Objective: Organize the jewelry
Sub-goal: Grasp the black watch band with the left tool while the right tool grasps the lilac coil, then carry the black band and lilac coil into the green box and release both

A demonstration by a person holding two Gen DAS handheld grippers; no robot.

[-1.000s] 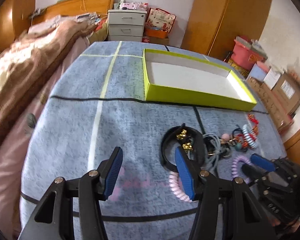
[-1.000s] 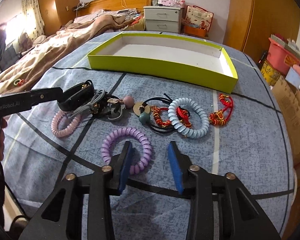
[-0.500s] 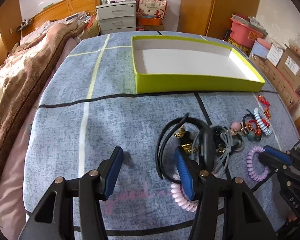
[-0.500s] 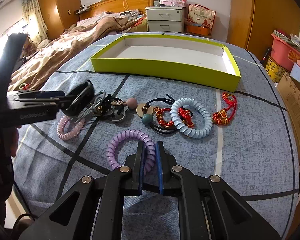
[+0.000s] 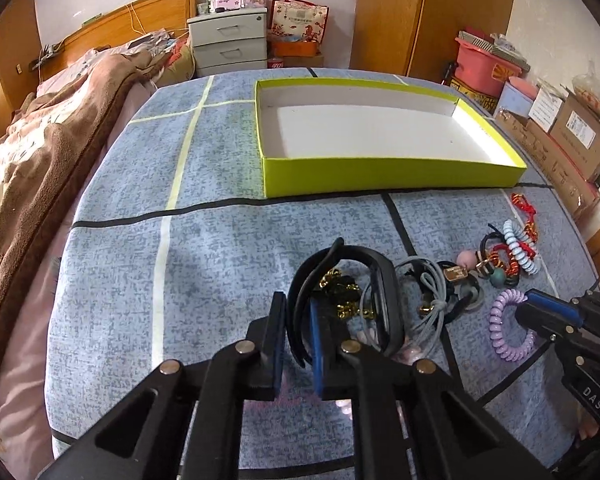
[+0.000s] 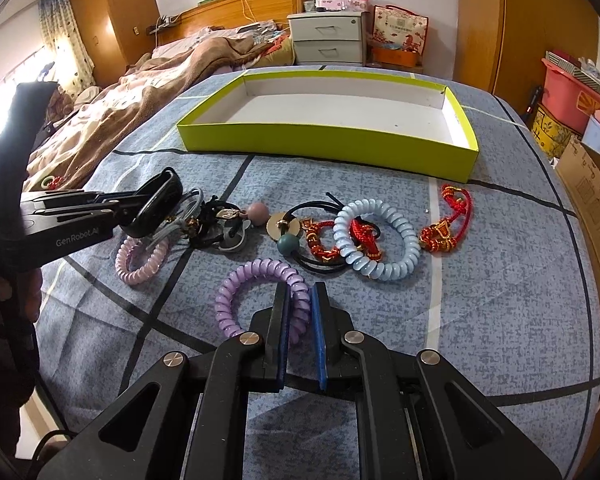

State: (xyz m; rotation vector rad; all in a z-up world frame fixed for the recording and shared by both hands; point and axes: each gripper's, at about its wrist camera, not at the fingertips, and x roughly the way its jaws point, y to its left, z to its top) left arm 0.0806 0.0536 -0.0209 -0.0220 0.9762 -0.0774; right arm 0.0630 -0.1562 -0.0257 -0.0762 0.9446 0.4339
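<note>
Here both grippers are at the pick-up step. Nearest, the left gripper (image 5: 296, 336) has its pads pressed onto the strap of a black band (image 5: 374, 280), which stands tilted up off the blue cloth (image 5: 204, 264); the right gripper (image 6: 300, 320) pinches the near arc of a purple coil bracelet (image 6: 260, 284) that lies flat on the cloth.

By my judgement nothing is sorted yet: the next move calls for lifting each piece clear and carrying it over the near wall of the green tray (image 6: 324, 146), whose white floor looks bare. The band sits against a tangle of grey cord (image 5: 432, 292) and gold chain (image 5: 340, 292), so a slow lift should keep those from dragging along.

Counting outward from the grippers: one purple coil, one pink coil (image 6: 140, 258) partly under the tangle, one black band, one light blue coil (image 6: 380, 240), two red knotted pieces (image 6: 446, 220), two round beads, pink and teal, on black ties (image 6: 289, 245), and one tray beyond them all. The tangle's own pieces cannot be counted.
</note>
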